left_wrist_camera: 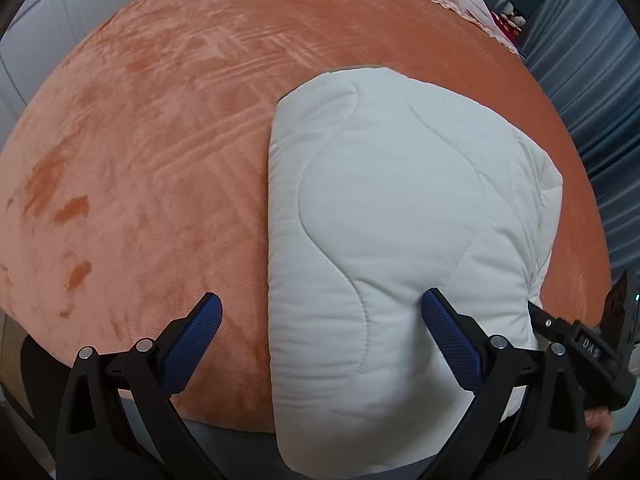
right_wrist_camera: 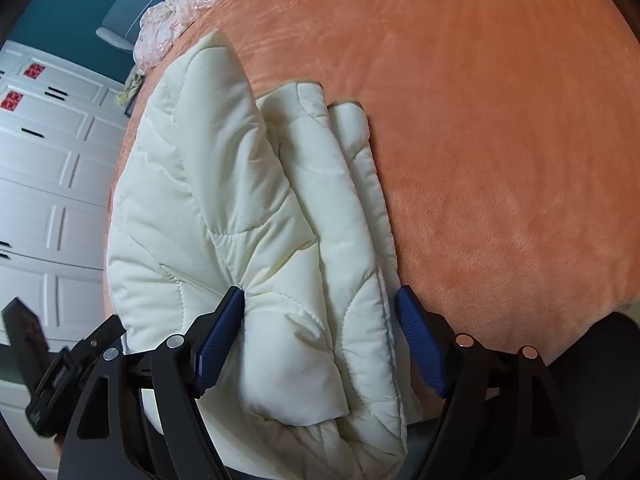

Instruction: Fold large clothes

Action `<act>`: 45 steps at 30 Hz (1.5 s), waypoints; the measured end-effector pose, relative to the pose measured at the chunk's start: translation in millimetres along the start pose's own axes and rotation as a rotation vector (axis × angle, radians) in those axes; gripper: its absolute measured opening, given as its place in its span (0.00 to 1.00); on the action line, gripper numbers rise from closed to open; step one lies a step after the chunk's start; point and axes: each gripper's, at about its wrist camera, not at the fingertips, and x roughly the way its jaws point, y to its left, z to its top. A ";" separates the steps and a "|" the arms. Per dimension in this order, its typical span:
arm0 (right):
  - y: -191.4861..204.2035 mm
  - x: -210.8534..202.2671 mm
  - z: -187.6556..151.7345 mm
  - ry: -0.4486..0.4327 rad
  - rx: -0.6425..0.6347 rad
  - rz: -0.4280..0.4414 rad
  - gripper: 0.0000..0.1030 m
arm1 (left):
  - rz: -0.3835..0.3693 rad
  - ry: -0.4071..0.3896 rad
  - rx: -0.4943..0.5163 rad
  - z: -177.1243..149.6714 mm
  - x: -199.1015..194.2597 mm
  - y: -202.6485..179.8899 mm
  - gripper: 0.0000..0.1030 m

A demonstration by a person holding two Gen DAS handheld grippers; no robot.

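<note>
So the white quilted garment [left_wrist_camera: 400, 220] is folded into a thick bundle and sits on the bed, on an orange plush blanket [left_wrist_camera: 160, 140], close to the near edge. In the left wrist view it fills the area from centre out to about 4 o'clock.

Left gripper [left_wrist_camera: 322, 308] has its jaws wide apart, not clamped on anything. One blue pad [left_wrist_camera: 448, 332] rests against the bundle's top surface, the other hangs over the blanket at about 8 o'clock, clear of the fabric.

Right gripper [right_wrist_camera: 322, 300] is spread wide too, straddling the layered end of the bundle. The left pad [right_wrist_camera: 224, 332] touches a crease in the fabric, the other one sits just beside the bundle's edge at around 4 o'clock, so it isn't squeezing anything.

Pink lacy fabric [right_wrist_camera: 180, 12] is bunched at the far end of the bed, about 11 o'clock in the right view, with white cabinets [right_wrist_camera: 48, 168] out at 9 o'clock.
</note>
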 end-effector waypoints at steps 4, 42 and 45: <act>-8.8 10.9 -1.0 0.014 0.025 0.044 0.78 | -0.126 0.057 -0.127 5.9 21.9 25.3 0.96; 123.9 -38.7 -10.3 -0.281 -0.310 0.067 0.30 | -0.172 -0.300 0.182 58.0 -80.6 1.0 0.62; 137.7 -20.7 -5.7 -0.276 -0.318 0.061 0.30 | -0.170 -0.307 0.173 68.9 -72.3 17.4 0.62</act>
